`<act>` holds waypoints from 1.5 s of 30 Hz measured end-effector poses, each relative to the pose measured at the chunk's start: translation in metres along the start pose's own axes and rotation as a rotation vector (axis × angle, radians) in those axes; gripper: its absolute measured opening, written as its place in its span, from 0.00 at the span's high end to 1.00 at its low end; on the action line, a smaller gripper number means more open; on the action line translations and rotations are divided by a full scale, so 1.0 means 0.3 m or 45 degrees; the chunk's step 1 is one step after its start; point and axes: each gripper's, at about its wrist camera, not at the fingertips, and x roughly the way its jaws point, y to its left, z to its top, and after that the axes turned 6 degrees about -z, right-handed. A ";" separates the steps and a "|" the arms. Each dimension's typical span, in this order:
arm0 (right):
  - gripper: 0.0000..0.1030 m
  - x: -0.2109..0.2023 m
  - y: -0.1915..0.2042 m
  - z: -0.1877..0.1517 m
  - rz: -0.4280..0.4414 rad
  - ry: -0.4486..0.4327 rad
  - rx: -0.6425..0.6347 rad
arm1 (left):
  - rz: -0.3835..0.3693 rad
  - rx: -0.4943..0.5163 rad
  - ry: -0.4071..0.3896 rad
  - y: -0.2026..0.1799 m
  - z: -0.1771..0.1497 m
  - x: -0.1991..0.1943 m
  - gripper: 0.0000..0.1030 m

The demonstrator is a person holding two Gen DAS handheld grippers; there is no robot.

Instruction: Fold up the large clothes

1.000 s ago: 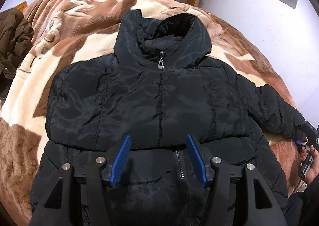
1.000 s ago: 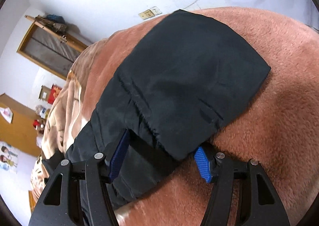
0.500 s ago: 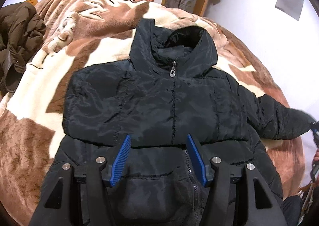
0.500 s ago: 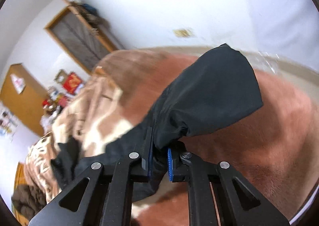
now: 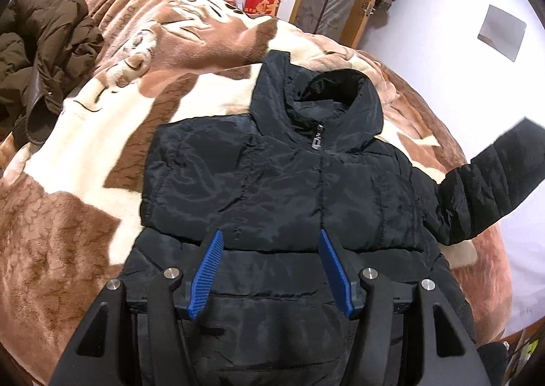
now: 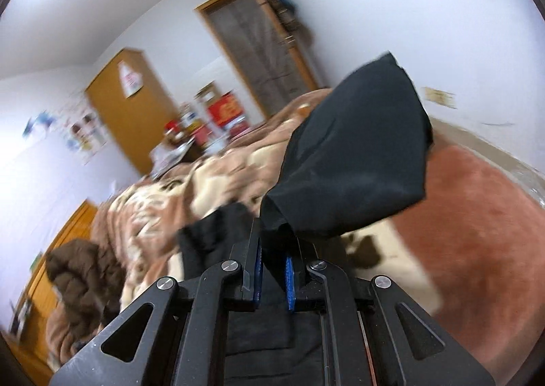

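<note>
the black jacket [image 5: 289, 188] lies face up and zipped on the bed's brown-and-cream blanket [image 5: 85, 181], collar toward 12 o'clock and hem toward 6 o'clock in the left wrist view. its sleeve [image 5: 490, 181] at 3 o'clock is off the blanket and sticks up and outward; the other sleeve looks already tucked across or under the body, though i cannot tell which.

the step in hand seems to be folding that raised sleeve in over the chest. the next move calls for carrying the cuff toward 9 o'clock across the zipper [image 5: 318, 144], laying it flat on the chest without dragging the body askew, then letting go.

the right tool [image 6: 272, 265] is pressed nearly together, pinching the sleeve cuff [image 6: 354, 161] between its blue pads [image 6: 289, 270]; the fabric balloons out beyond the fingertips toward 1 o'clock. that view is smeared, so finer detail is lost.

the left tool [image 5: 270, 270] is spread wide and holds nothing, hanging above the lower front of the jacket near the hem. whether it touches the fabric i cannot tell.

a brown coat [image 5: 37, 55] lies heaped on the bed at 10 o'clock, well apart from the jacket.
</note>
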 end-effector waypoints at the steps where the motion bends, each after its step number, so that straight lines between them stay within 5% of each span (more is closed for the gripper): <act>1: 0.90 0.024 0.051 -0.012 0.018 0.019 -0.035 | 0.006 -0.005 -0.004 0.012 0.003 0.001 0.41; 12: 0.90 0.350 0.419 -0.308 0.152 0.327 -0.296 | 0.099 0.020 -0.017 0.121 0.076 0.079 0.41; 21: 0.89 0.570 0.495 -0.562 0.177 0.585 -0.381 | 0.109 -0.109 0.031 0.245 0.018 0.175 0.41; 27: 0.78 0.696 0.458 -0.685 0.143 0.742 -0.357 | 0.088 -0.128 0.057 0.266 -0.023 0.191 0.41; 31: 0.70 0.663 0.467 -0.674 0.151 0.715 -0.345 | 0.070 -0.124 0.038 0.261 -0.013 0.160 0.41; 33: 0.49 0.619 0.487 -0.649 0.211 0.700 -0.334 | 0.054 -0.124 0.016 0.252 0.004 0.134 0.41; 38: 0.46 0.503 0.495 -0.606 0.349 0.603 -0.362 | -0.037 -0.146 -0.035 0.215 0.066 0.094 0.30; 45: 0.46 0.444 0.276 -0.498 0.128 0.426 -0.311 | -0.154 -0.119 0.094 0.123 0.118 0.255 0.27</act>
